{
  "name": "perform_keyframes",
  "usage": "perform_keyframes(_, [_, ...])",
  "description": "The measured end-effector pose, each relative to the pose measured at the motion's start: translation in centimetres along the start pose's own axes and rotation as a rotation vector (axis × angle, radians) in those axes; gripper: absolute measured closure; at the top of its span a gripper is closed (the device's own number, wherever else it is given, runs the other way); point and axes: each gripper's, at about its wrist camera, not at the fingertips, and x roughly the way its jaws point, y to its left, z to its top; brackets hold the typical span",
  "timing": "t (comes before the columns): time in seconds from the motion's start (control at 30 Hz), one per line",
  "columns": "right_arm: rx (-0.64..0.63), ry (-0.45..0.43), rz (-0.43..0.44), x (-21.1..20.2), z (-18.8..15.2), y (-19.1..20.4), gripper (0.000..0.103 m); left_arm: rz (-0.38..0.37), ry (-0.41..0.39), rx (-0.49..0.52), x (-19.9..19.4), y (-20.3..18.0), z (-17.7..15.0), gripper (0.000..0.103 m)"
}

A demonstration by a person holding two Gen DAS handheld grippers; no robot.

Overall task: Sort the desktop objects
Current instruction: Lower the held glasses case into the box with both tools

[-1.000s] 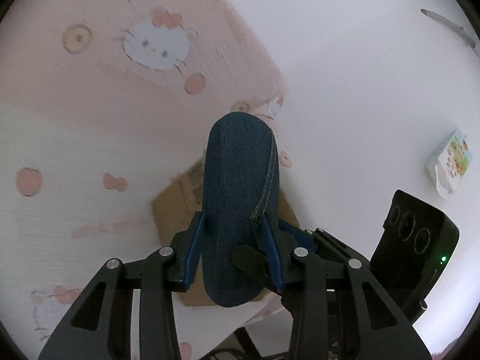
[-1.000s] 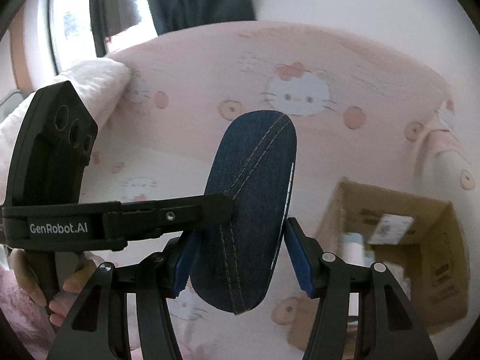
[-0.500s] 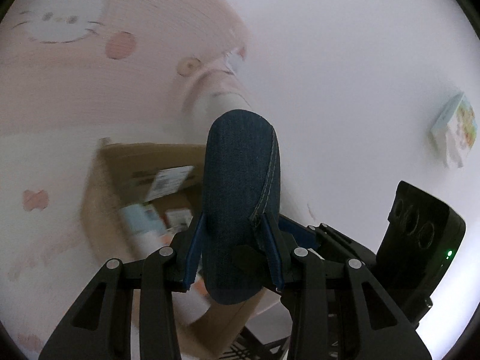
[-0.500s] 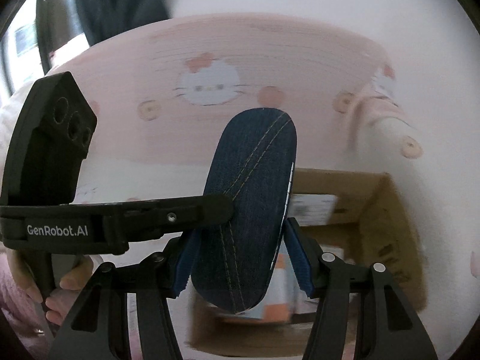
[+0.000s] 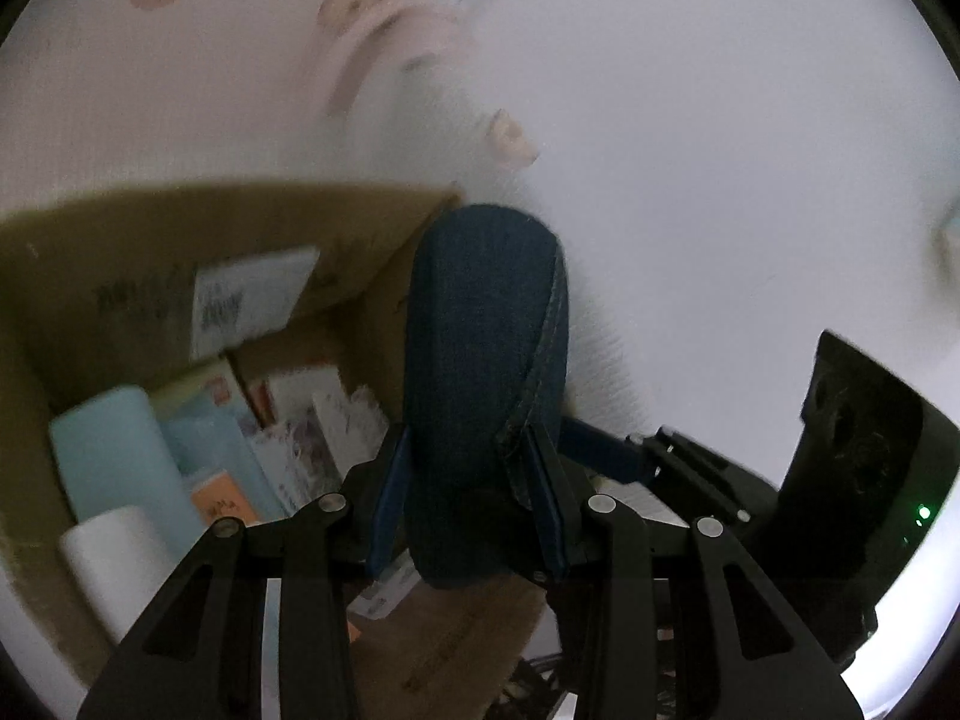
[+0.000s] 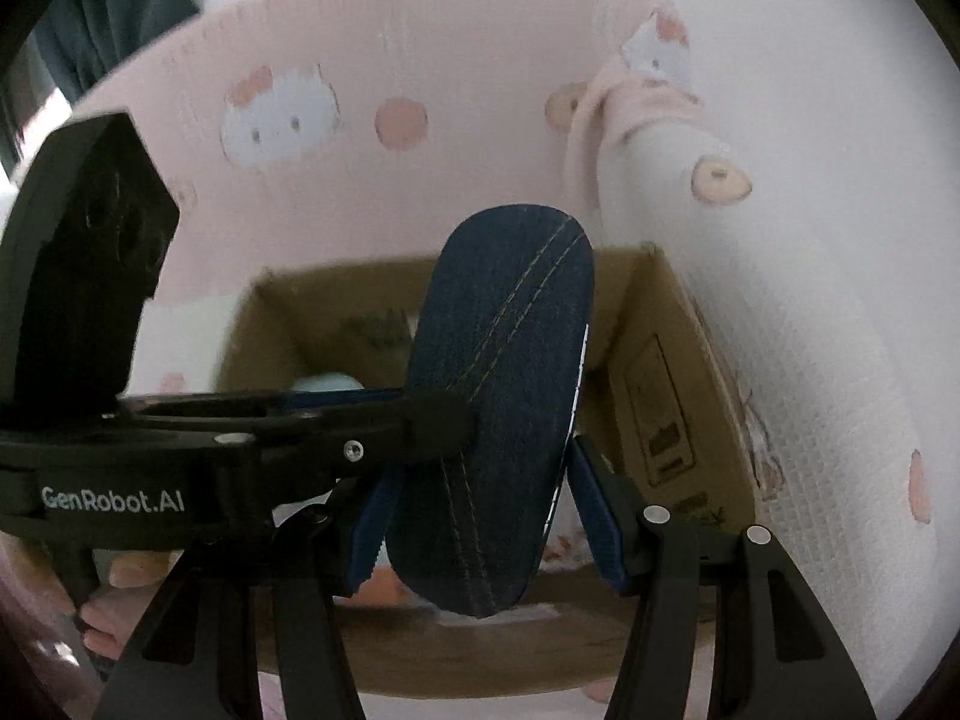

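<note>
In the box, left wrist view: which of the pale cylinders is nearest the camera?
The white roll, at the lower left corner of the cardboard box. The light blue cylinder lies just behind it, deeper in the box.

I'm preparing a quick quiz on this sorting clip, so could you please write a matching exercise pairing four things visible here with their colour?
Things:
1. denim case
2. cardboard box
3. bed cover
4. roll in the box

Colours:
A. pink with cartoon cats
B. white
C. dark blue
D. brown

Pairs: 1-C, 2-D, 3-A, 4-B
</note>
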Motion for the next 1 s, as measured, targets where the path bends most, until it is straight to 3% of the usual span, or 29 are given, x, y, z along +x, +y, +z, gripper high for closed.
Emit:
perform_keyframes(0.23, [0.021, 0.208, 0.012, 5.1, 0.0, -1.7, 0.049, 0.062, 0.128, -0.155, 4.6, 2.9, 0.0, 0.062])
perform_keyframes(0.43, [-0.005, 0.253, 0.021, 7.1, 1.2, -1.9, 0.049, 0.115, 0.157, -0.232, 5.4, 3.7, 0.8, 0.062])
perform_keyframes(0.6, [0.015, 0.290, 0.037, 8.0, 1.6, -1.9, 0.049, 0.166, 0.192, -0.230, 6.1, 3.8, 0.8, 0.062])
perform_keyframes(0.87, [0.085, 0.341, 0.050, 8.2, 0.9, -2.9, 0.049, 0.162, 0.250, -0.282, 7.5, 4.3, 0.2, 0.062])
perform_keyframes(0.9, [0.101, 0.349, 0.061, 8.3, 0.9, -3.1, 0.049, 0.161, 0.252, -0.289, 7.6, 4.4, 0.1, 0.062])
perform_keyframes(0.93, [0.376, 0.328, 0.006, 8.2, 0.8, -3.3, 0.049, 0.156, 0.255, -0.297, 7.6, 4.5, 0.1, 0.062])
perform_keyframes(1.0, [0.389, 0.323, 0.008, 8.2, 0.7, -3.3, 0.049, 0.118, 0.266, -0.333, 7.8, 4.7, 0.0, 0.058])
